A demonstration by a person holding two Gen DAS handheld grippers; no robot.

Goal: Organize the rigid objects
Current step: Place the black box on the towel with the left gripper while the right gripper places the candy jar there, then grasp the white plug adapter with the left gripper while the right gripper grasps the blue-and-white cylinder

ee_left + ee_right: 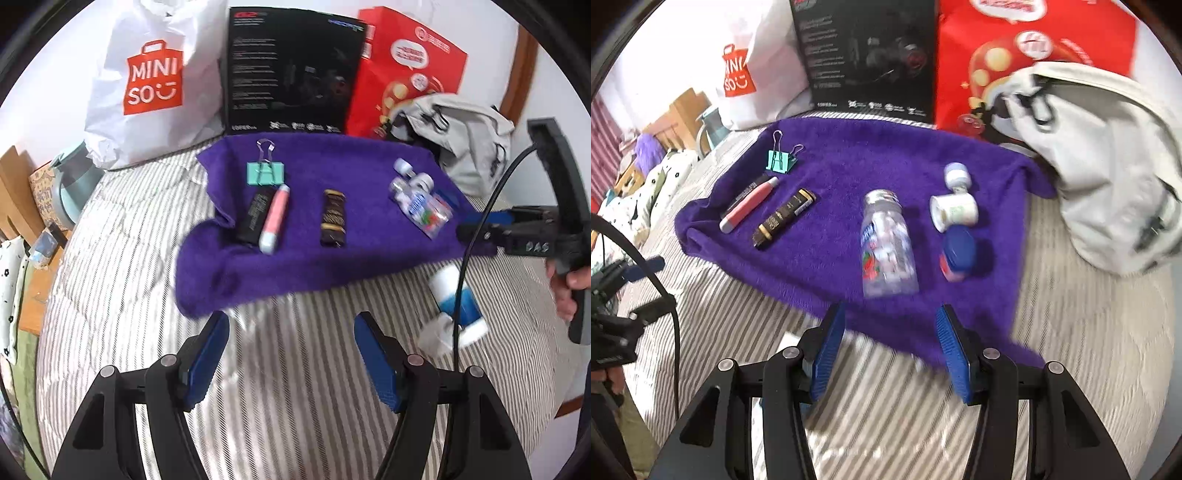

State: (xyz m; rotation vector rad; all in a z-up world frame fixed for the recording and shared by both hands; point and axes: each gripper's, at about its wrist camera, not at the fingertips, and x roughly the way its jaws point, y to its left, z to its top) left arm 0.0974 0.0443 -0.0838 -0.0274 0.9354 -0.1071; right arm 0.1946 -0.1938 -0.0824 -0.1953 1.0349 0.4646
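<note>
Both my claws are released and grasping nothing: the left gripper [291, 354] hangs over the striped bedding [295, 369] near the front edge of the purple towel [849, 158], and the right gripper [890, 350] hovers over the towel's near edge with its jaws spread wide.

Already on the towel I count 2 groups. On the left lie the teal binder clip [780, 161], a black tube [254, 216], the pink tube [748, 208] beside it, and the black-and-gold tube [785, 218]. On the right lie the clear candy bottle [888, 243], the white jar [955, 213], a small white-capped bottle [956, 176] and the blue-lidded jar [955, 258].

Still off the towel, to my right on the bedding, is a white-and-blue bottle [456, 302] lying on its side next to a scrap of white tissue [436, 336]. I judge it the next piece to move.

It looks like light, stiff plastic, smooth and round, so likely to roll or slip. I would close across the middle of its body, square to its long axis, not on the cap.
</note>
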